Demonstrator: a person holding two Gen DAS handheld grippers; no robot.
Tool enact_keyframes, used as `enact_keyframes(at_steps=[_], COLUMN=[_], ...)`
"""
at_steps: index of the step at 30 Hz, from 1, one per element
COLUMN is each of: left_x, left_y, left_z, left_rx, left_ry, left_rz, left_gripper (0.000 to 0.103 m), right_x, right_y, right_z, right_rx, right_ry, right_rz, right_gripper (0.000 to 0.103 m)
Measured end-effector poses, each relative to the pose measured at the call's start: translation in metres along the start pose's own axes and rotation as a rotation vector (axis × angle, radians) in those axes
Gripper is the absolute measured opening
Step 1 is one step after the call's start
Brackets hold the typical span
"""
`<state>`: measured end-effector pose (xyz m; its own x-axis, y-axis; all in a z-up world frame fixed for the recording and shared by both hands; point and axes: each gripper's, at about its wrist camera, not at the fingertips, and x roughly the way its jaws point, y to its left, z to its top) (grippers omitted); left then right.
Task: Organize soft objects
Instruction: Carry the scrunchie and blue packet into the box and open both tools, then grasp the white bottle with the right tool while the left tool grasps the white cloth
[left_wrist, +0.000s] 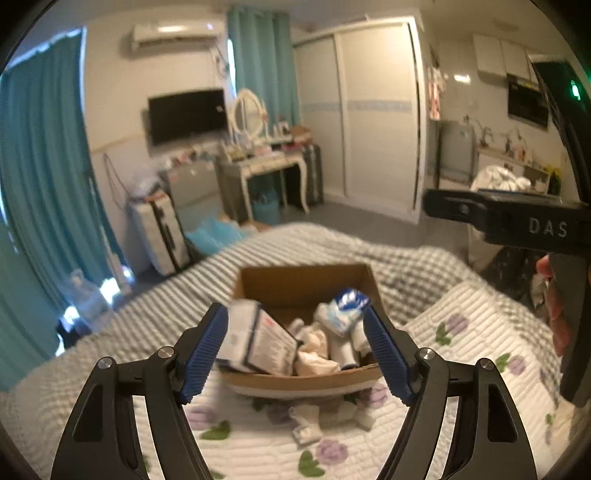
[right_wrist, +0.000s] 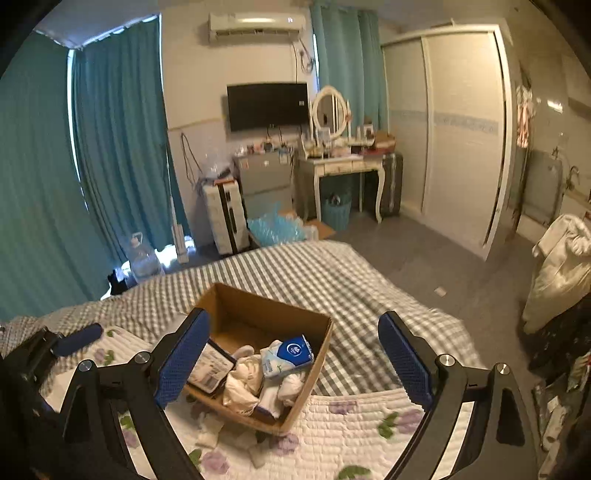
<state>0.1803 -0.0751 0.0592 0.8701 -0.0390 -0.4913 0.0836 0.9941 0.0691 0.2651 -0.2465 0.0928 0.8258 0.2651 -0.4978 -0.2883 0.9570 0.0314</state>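
Both tongs spread wide, empty. Left tongs (left_wrist: 295, 354) hover over the cardboard box (left_wrist: 306, 284); right tongs (right_wrist: 293, 363) hang above the same box (right_wrist: 258, 314), offset toward its 3 o'clock side.

Box sits on the bed (right_wrist: 314, 269), straddling the edge where the floral quilt (right_wrist: 351, 413) meets the grey checked cover. Inside: a blue-and-white tissue pack (right_wrist: 288, 354) on top of the heap, cream cloth bundles (right_wrist: 243, 384), white rolled items, and a flat printed packet (right_wrist: 210, 369) leaning at the box's 9 o'clock wall.

Loose white soft pieces (left_wrist: 306, 424) lie on the quilt just outside the box, at its 6 o'clock edge. Likely what remains to be gathered.

Risks, as judged:
- Tissue pack perched high; a nudge from either tong could tip it out.
- Box stands on soft bedding; pressing a wall could tilt it.
- Two tongs close together over one box; they could collide.
- White pieces on pale quilt are low-contrast and limp; a pinch may catch quilt fabric instead.
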Motion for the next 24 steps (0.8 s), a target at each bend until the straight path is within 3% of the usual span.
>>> enact_keyframes(at_steps=[2,5,7,10,16,24], left_x=[-0.028,-0.062,-0.078,-0.083,-0.055,0.030], left_y=[0.006,0.017,0.024,0.031,0.037,0.035], left_z=[0.005,0.006,0.003,-0.008,-0.046,-0.108], left_rx=[-0.015,-0.055,-0.084,-0.092,-0.098,-0.100], left_ry=[-0.036,-0.071,-0.090,-0.094,-0.033,0.141], left_rz=[0.007,0.034,0.078,0.081,0.097,0.086], left_gripper=[0.077,0.090,0.090,0.090,0.090,0.090], right_x=[-0.031,-0.070,-0.085,-0.091,-0.047,0.052], right_y=[0.003,0.006,0.010,0.016,0.028,0.043], right_z=[0.005,0.002,-0.006,-0.025,-0.085,-0.158], right_rx=[-0.009,-0.020,-0.028,-0.043,-0.056,-0.037], right_ry=[-0.016,-0.051,-0.058,-0.032,0.091,0.246], right_rz=[-0.007,-0.008,-0.024,-0.024,-0.001,0.031], right_gripper=[0.093,0.098,0.103,0.103,0.103,0.102])
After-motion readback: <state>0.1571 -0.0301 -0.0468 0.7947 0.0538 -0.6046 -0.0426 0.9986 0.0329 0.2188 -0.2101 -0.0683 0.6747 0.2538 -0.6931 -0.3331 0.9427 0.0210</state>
